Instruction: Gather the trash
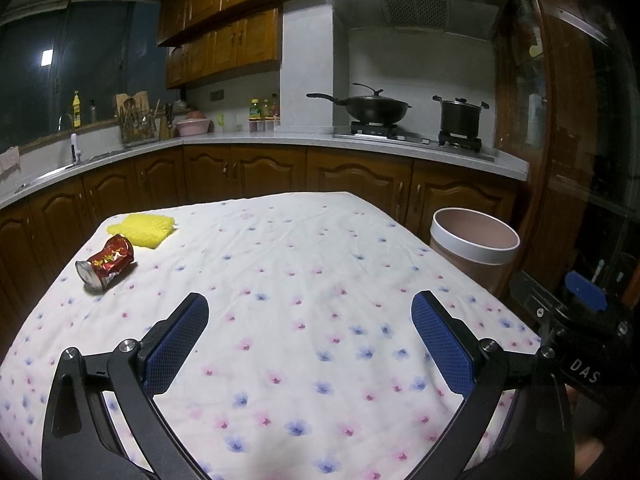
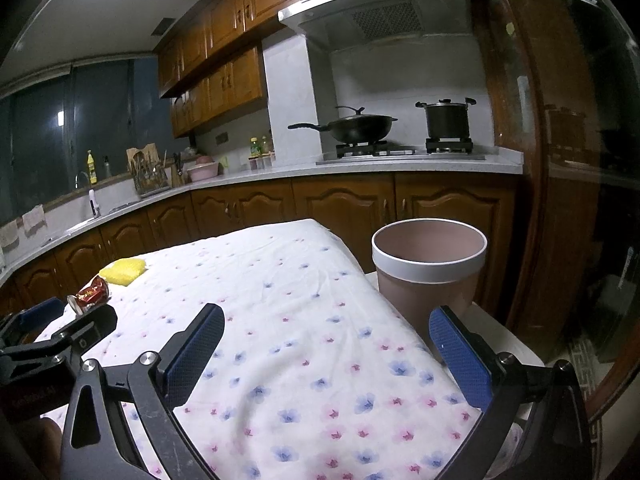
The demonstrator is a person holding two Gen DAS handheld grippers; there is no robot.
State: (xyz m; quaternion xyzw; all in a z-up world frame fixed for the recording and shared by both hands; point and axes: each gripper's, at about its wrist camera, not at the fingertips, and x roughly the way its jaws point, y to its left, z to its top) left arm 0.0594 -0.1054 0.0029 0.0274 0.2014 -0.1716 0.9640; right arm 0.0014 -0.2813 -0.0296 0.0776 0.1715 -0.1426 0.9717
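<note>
1. Here the left gripper (image 1: pixel 310 338) hangs above the near part of the worktop (image 1: pixel 304 248), which is covered with a white cloth printed with flowers. Its jaws stand wide open and hold nothing.
2. The right gripper (image 2: pixel 326 350) is over the right edge of the same worktop, also with jaws wide apart and nothing between them.
3. The crushed red can (image 1: pixel 106 262) lies on its side near the far left edge of the worktop, well apart from both grippers.
4. The yellow sponge (image 1: pixel 146 230) lies just behind the can, at the far left corner; whether the two touch cannot be told.
5. The pink bin (image 2: pixel 430 272), with a white rim, stands just beside the right edge of the worktop, its mouth open upward.
6. The wide middle of the cloth between the can and the bin is bare.
</note>
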